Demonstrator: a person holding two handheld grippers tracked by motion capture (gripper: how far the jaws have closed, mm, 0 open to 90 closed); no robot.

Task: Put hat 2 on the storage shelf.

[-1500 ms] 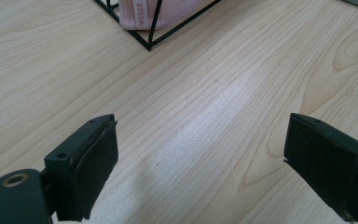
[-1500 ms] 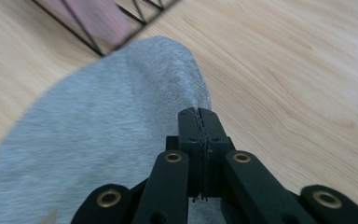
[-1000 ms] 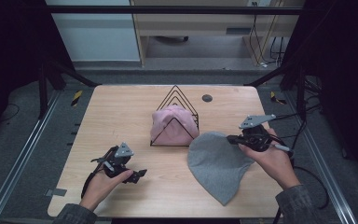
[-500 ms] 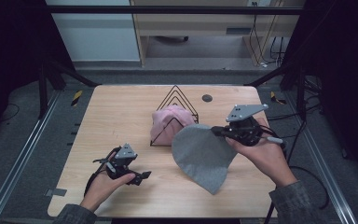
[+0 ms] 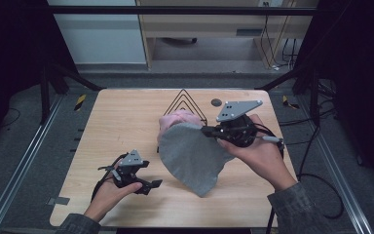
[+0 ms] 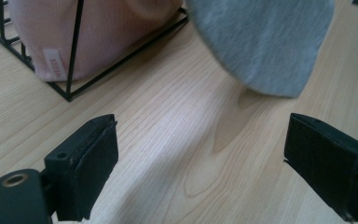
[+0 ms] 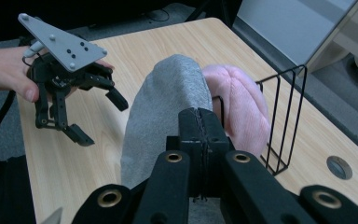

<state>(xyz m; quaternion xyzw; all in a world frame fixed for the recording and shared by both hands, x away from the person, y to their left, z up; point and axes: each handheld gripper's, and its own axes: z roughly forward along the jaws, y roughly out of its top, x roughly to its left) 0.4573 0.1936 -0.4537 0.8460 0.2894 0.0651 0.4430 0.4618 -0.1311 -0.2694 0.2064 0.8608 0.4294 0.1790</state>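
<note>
Two grippers are in my hands, seen first from the high view. My right gripper [image 5: 205,130] has its jaws pinched tight on the edge of the grey beanie [image 5: 192,157], which hangs from the jaws above the wooden table [image 5: 117,122], its lower point close to the tabletop. The beanie is plain grey knit, limp and rounded, and it overlaps the front of the pink beanie [image 5: 177,118] that sits in the black wire rack [image 5: 187,100]. My left gripper [image 5: 148,185] rests low near the table's front left, jaws apart and holding nothing, well apart from the grey cloth.

Left gripper view: my two pads [image 6: 93,163] stand wide, with bare wood between them. The grey beanie's rounded tip [image 6: 265,42] hangs ahead, clear of the pads. The pink beanie [image 6: 107,32] carries a small pale label [image 6: 55,65]; its writing is too small to read.

Right gripper view: my pads [image 7: 200,140] are pressed flat together, grey fabric [image 7: 163,112] gripped between them and draping to the left. The pink beanie [image 7: 240,105] lies just behind, against the rack [image 7: 284,121]. My left gripper [image 7: 95,116] shows beyond, open.
</note>
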